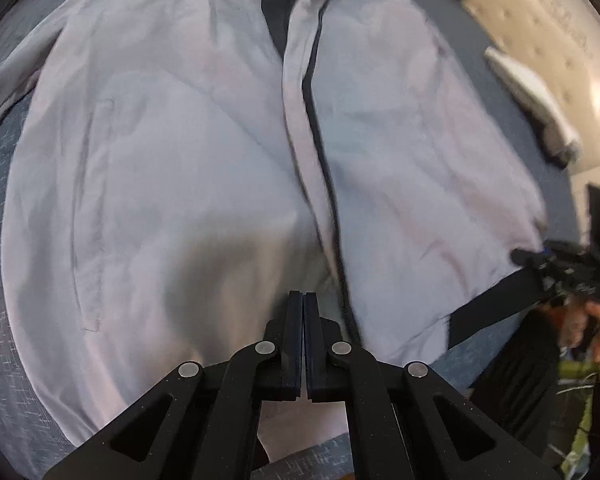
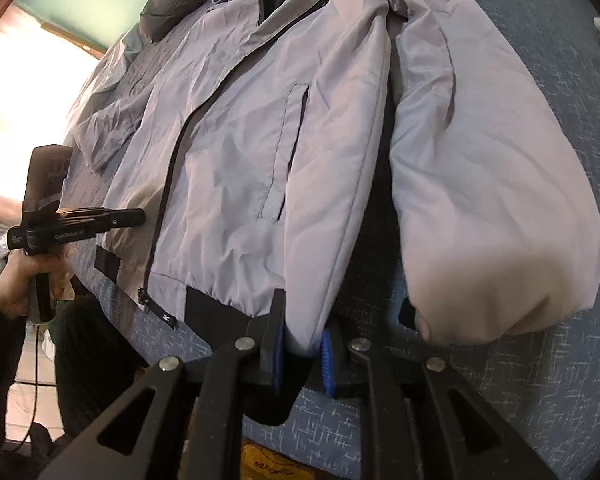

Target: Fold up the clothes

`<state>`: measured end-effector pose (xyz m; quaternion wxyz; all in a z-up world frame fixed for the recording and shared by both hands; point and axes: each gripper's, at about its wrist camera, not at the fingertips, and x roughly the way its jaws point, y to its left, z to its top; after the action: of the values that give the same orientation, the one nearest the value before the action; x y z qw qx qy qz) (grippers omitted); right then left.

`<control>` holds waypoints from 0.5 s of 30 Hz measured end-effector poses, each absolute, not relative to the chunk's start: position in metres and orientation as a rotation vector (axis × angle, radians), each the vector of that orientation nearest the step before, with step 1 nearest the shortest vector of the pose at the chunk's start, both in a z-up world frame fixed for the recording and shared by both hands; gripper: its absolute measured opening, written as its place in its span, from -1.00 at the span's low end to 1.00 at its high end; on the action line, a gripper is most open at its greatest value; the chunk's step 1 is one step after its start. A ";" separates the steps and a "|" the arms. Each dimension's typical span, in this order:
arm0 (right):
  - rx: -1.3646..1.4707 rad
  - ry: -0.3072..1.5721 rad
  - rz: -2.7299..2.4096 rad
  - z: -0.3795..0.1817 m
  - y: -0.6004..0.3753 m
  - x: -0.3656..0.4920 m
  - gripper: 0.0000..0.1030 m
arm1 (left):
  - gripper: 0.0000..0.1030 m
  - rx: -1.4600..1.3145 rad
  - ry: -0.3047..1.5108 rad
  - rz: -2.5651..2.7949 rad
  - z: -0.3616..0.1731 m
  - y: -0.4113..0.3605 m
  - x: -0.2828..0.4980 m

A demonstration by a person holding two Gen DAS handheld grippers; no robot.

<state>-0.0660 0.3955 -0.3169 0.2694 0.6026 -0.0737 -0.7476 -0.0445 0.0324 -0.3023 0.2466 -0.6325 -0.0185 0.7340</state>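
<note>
grey jacket (image 2: 240,168) flat, unfolded, mid frame on my blue bed (image 2: 540,380); right gripper (image 2: 300,344) pinching its hem corner, left gripper (image 1: 302,312) clenched empty.

Smooth, faintly shiny grey cloth jacket (image 2: 260,152) lies on coarse-woven blue bedcover (image 2: 540,380).

jacket (image 1: 180,160) covering most of bed (image 2: 540,60), bare cover right of sleeve (image 2: 480,200)

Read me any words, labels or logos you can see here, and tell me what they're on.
Left gripper: white print along its side, too blurred to read.
Black zipper tab at the jacket hem: a small white mark, not legible.
Yellow surface below the right gripper: dark scrawl, unreadable.
</note>
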 end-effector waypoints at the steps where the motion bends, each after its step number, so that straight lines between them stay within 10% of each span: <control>1: 1.617 -0.218 -2.037 -0.312 0.404 -0.070 -0.64 | -1.00 -1.704 -0.070 2.009 -0.296 0.029 -0.046; 5: 1.585 -0.299 -2.123 -0.294 0.437 -0.083 -0.51 | -0.99 -1.633 -0.132 2.055 -0.276 0.015 -0.053; 10: 1.539 -0.403 -2.228 -0.272 0.479 -0.101 0.12 | -0.98 -1.594 -0.205 2.110 -0.270 0.001 -0.065; 15: 1.713 -0.371 -2.281 -0.306 0.503 -0.122 0.13 | -0.97 -1.589 -0.279 2.145 -0.281 -0.023 -0.091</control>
<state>-0.1218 0.5027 -0.3060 0.1321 0.5904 -0.1278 -0.7859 -0.0912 -0.0229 -0.2813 0.2269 -0.5766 -0.1011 0.7783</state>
